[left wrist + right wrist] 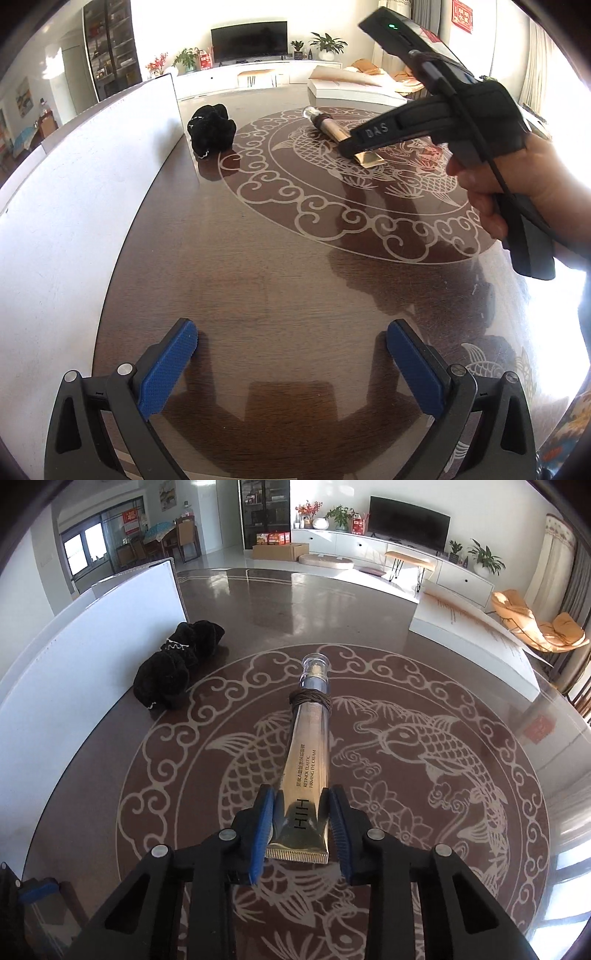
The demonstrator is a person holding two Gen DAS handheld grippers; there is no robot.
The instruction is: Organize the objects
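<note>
My right gripper [301,812] is shut on the crimped end of a gold eye-cream tube [308,753] with a clear cap and a brown band around its neck. The tube points away from me over the dark table's fish pattern. In the left wrist view the tube [332,127] shows with the right gripper [351,147] clamped on its flat end. A black fabric bundle [177,664] lies beside the white board at the left; it also shows in the left wrist view [212,127]. My left gripper [291,354] is open and empty over the near table.
A white upright board [74,184] runs along the table's left edge, also in the right wrist view [85,653]. A flat white box [476,642] lies at the table's far right. The dark glossy table [277,277] carries a pale fish and cloud pattern.
</note>
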